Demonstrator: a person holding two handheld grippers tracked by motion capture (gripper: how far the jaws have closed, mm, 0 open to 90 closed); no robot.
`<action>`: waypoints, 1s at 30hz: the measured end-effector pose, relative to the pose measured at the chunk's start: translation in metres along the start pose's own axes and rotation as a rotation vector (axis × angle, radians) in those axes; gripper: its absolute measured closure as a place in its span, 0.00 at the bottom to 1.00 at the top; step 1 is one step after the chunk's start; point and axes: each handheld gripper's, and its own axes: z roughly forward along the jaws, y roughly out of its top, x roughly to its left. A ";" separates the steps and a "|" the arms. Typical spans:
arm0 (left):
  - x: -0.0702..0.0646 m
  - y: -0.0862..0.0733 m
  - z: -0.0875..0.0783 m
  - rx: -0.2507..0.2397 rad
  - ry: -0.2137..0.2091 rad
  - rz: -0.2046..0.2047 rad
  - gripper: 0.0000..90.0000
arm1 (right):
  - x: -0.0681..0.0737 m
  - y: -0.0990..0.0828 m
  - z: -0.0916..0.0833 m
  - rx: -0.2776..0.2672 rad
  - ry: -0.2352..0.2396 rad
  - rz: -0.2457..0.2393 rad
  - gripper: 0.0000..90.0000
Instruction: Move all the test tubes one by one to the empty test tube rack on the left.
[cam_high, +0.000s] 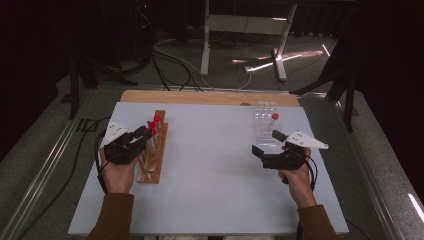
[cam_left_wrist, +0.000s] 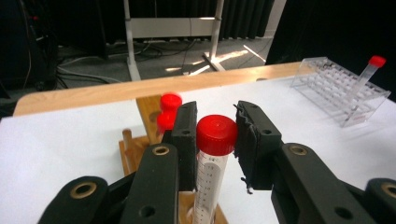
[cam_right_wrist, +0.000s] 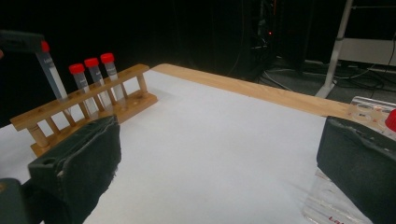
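The pads of the left gripper are pinching a red-capped tube just under its cap, one pad on either side. The tube stands nearly upright over the near end of the wooden rack, which sits at about nine o'clock on the white table. Three more capped tubes stand in the rack beyond it.

From where I stand, this looks like the moment of lifting a tube out of the wooden rack or seating it there; I cannot tell which. Either way, the next move calls for a straight vertical path so the glass does not bind in its hole.

The left hand comes in low, with its gripper angled forward over the rack. The right gripper waits at three o'clock with its jaws spread wide and empty. It sits just beside the clear plastic rack, which holds one red-capped tube. The right hand holds it level above the table.
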 end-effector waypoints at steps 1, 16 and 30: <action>0.000 -0.003 0.001 0.005 0.002 -0.001 0.79 | 0.000 0.000 0.000 0.000 0.000 0.001 0.00; 0.001 -0.025 0.011 0.050 0.013 -0.005 0.79 | 0.000 0.000 0.000 0.000 0.002 0.003 0.00; 0.002 -0.031 0.011 0.048 0.002 -0.011 0.78 | 0.001 -0.001 0.000 0.001 0.007 -0.001 0.00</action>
